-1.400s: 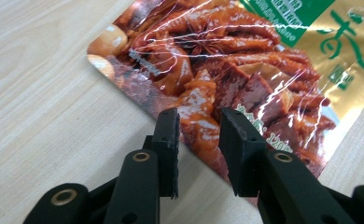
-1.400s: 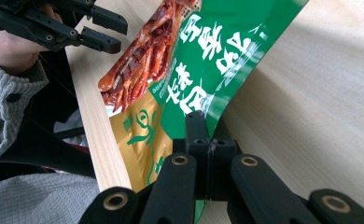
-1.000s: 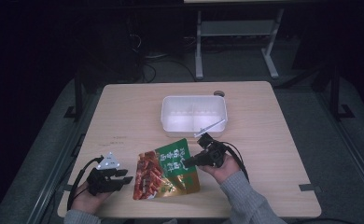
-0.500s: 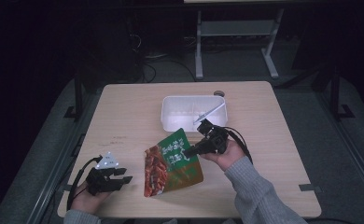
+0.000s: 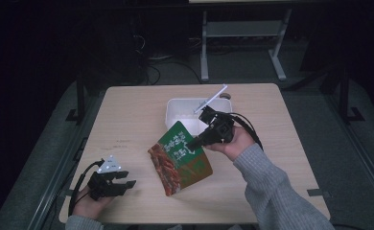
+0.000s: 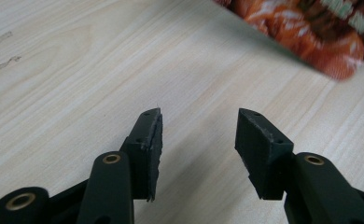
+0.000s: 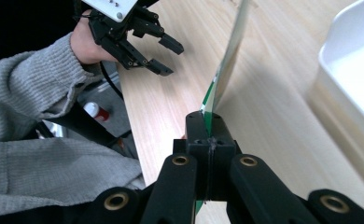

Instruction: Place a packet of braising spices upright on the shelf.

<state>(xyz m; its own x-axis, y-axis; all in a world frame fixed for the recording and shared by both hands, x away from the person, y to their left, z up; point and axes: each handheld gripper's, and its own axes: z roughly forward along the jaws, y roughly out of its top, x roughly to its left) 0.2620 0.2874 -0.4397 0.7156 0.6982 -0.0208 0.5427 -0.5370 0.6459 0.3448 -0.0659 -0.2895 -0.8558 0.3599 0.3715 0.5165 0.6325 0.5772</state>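
Observation:
A green and orange snack bag (image 5: 179,158) hangs tilted above the middle of the wooden table (image 5: 127,115). My right gripper (image 5: 194,142) is shut on the bag's upper right edge, and its own view shows the bag edge-on (image 7: 227,60) rising from the closed jaws. My left gripper (image 5: 122,179) rests open near the table's front left corner, empty, with the bag's orange corner (image 6: 311,28) beyond its fingertips. The left gripper (image 7: 164,58) also shows in the right gripper view, open and held in a hand.
A white plastic tub (image 5: 175,112) stands behind the bag at the table's middle rear, its rim (image 7: 343,56) close to my right gripper. Table legs and cables lie on the dark floor beyond the far edge.
My right gripper has lifted the bag off the table and carried it up and toward the tub, tilting it more upright. The left gripper has stayed in place.

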